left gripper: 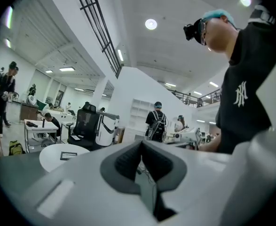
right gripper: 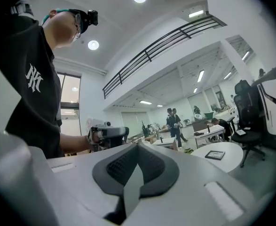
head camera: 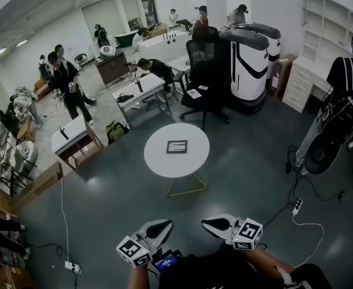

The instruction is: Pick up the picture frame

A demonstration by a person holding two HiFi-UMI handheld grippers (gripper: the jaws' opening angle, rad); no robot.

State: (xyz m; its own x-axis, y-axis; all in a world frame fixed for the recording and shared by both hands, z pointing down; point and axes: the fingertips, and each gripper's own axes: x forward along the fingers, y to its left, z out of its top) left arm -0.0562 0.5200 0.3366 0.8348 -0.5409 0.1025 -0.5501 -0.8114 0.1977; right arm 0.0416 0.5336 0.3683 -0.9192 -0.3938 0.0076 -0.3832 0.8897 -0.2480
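Picture frame (head camera: 177, 146) flat on round table (head camera: 158, 161), contents indistinct, left gripper (head camera: 163, 224) and right gripper (head camera: 209, 223) closed, empty

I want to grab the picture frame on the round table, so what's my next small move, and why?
Probably step closer to the round table: the picture frame lies flat on it, well ahead of the left tool and right tool, both shut and empty near your body.

Head view looks down, gripper views level; all share round table (head camera: 161, 158)
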